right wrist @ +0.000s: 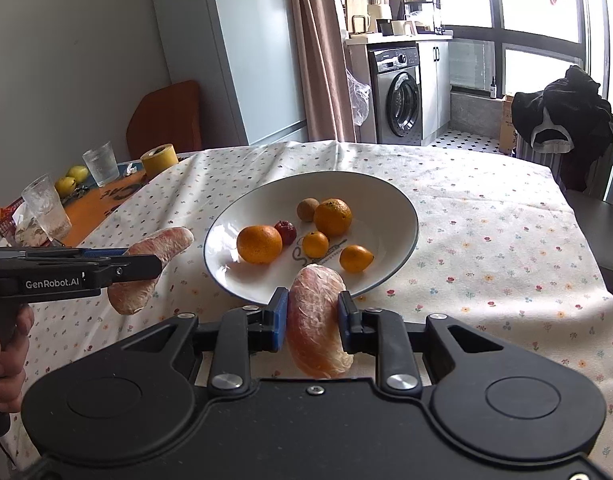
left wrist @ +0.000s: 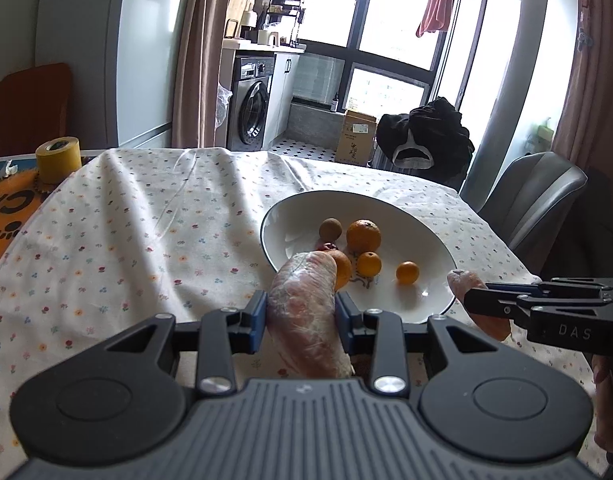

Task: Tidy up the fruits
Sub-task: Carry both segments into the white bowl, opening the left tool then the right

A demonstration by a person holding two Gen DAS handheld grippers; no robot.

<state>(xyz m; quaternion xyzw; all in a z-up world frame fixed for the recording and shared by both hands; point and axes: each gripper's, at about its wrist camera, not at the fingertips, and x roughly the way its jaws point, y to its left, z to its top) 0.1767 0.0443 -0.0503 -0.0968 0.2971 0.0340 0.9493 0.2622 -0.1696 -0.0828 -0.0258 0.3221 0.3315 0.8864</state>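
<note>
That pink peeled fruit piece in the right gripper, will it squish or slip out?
The pink, curved, membrane-covered pomelo segment probably squashes easily: it looks soft. Its thin skin looks shiny, so perhaps slippery. The right gripper holds it clamped.

Plate [right wrist: 402,216] sits mid-table [right wrist: 486,240], just ahead of your grippers. In it: two oranges [right wrist: 259,244], two smaller citrus [right wrist: 315,244], a kiwi [right wrist: 307,209] at the back, a small fruit [right wrist: 286,232] between the oranges. Left gripper [left wrist: 301,316] and right gripper [right wrist: 312,318] each carry a pomelo segment [right wrist: 316,324] at the plate's near rim. Tape roll [right wrist: 159,160] and two glasses [right wrist: 100,164] stand far left; chair [left wrist: 534,196] right of table.
</note>
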